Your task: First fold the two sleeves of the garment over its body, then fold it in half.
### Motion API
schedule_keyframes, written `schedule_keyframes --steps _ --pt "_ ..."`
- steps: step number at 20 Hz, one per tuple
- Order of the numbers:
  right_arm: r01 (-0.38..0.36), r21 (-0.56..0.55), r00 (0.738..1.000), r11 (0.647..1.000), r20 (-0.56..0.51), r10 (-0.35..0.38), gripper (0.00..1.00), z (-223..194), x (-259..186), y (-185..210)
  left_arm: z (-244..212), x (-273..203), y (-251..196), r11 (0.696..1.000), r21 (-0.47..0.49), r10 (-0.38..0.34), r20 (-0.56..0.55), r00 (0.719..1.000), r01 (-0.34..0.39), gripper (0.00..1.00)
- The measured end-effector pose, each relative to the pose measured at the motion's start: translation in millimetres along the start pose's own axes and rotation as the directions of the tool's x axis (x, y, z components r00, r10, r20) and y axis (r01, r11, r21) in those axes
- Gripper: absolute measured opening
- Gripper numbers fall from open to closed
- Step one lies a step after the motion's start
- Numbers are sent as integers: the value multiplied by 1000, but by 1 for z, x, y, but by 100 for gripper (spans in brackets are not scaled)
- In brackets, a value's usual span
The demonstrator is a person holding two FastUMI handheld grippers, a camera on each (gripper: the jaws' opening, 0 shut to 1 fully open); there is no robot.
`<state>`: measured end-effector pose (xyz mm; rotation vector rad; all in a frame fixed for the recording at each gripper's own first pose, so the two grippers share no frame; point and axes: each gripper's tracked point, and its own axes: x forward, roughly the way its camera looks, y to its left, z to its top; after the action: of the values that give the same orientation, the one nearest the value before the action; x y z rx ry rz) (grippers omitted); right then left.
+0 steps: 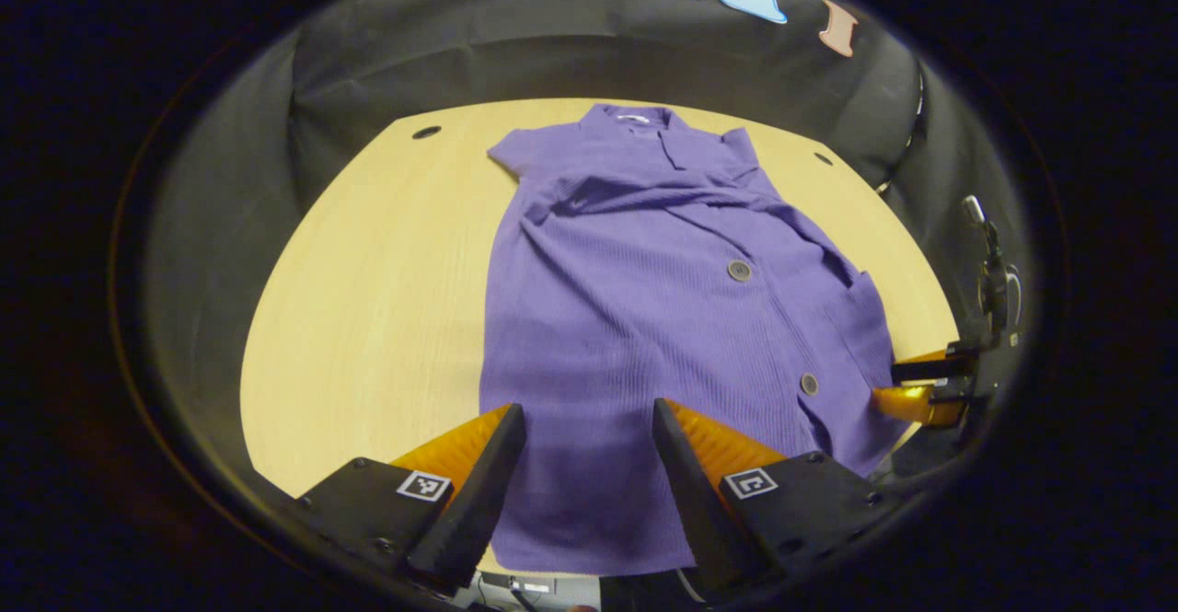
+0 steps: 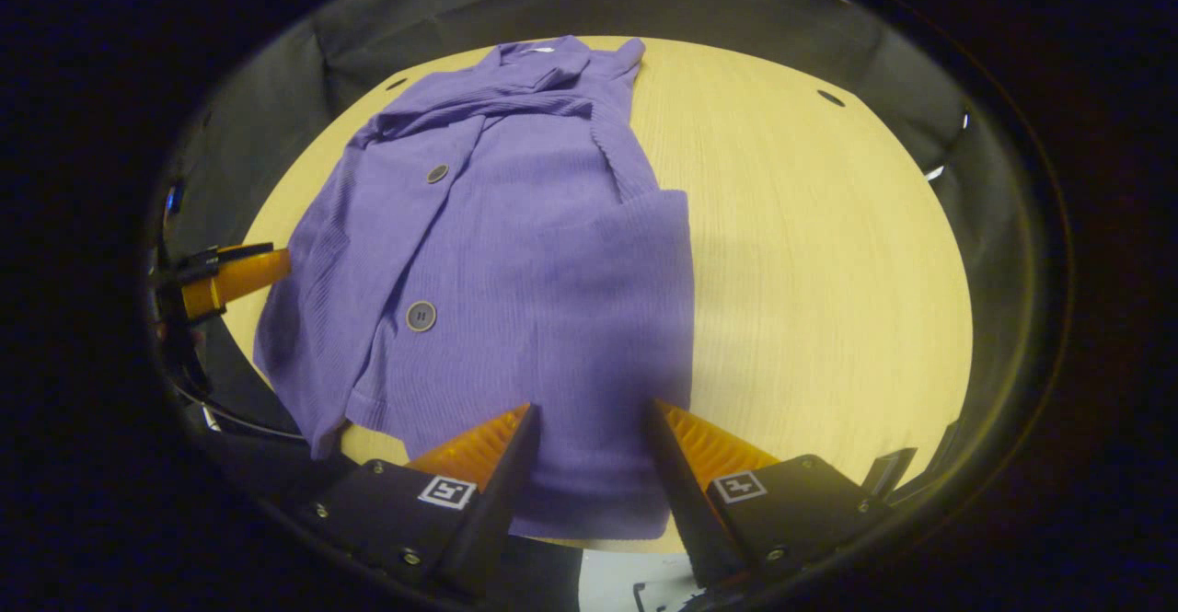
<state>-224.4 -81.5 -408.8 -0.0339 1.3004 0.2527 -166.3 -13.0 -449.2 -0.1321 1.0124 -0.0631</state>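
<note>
Fingers of both my left gripper and right gripper spread open over the garment hem; its length runs straight away across the worktop.

Purple ribbed garment, buttoned, lay flat and lengthwise on the wooden table, collar at the far end, hem at the near edge. Both sleeves folded over the body, creased near the top. Two dark buttons down the front.

Ahead of your left gripper, the garment is matt ribbed knit cloth with glossy buttons; the table beneath shows smooth, pale wood grain.
</note>
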Motion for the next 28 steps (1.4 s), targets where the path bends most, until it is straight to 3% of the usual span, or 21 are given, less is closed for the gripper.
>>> schedule_keyframes --steps 1,11,14,15,16,17,18,21,22,23,28 --pt "3 1 1000 1000 -1 -3 75 0 0 0 -10 -1 1 1000 7 5 -19 1000 -5 92" --pt "39 -23 999 999 -7 -39 79 -1 1 -2 -43 11 7 991 114 80 -119 990 -66 95" --pt "46 -41 999 998 -14 -46 80 -2 0 -2 -42 11 9 994 75 86 -129 988 -77 94" --pt "44 -42 999 998 -13 -45 76 0 3 -1 -41 13 8 994 85 81 -132 988 -70 89" --pt "39 -34 999 999 -11 -39 80 -1 2 -2 -39 14 4 994 96 72 -119 990 -60 85" --pt "37 -39 999 999 -10 -37 65 -2 1 0 -40 14 2 993 101 65 -124 990 -53 75" --pt "28 -38 1000 999 5 -28 65 2 0 0 -37 15 3 993 102 66 -110 992 -55 74" --pt "28 28 1000 999 -1 -27 16 4 3 2 -31 19 13 996 55 70 -106 992 -64 24" --pt "25 42 999 999 31 -26 16 15 1 3 -30 18 12 998 19 63 -115 991 -61 23" --pt "20 48 1000 999 8 -21 3 12 3 7 -25 17 12 998 10 57 -103 993 -57 10" --pt "-26 127 999 992 37 22 2 33 -4 18 -11 17 11 999 -29 41 -71 997 -43 6"
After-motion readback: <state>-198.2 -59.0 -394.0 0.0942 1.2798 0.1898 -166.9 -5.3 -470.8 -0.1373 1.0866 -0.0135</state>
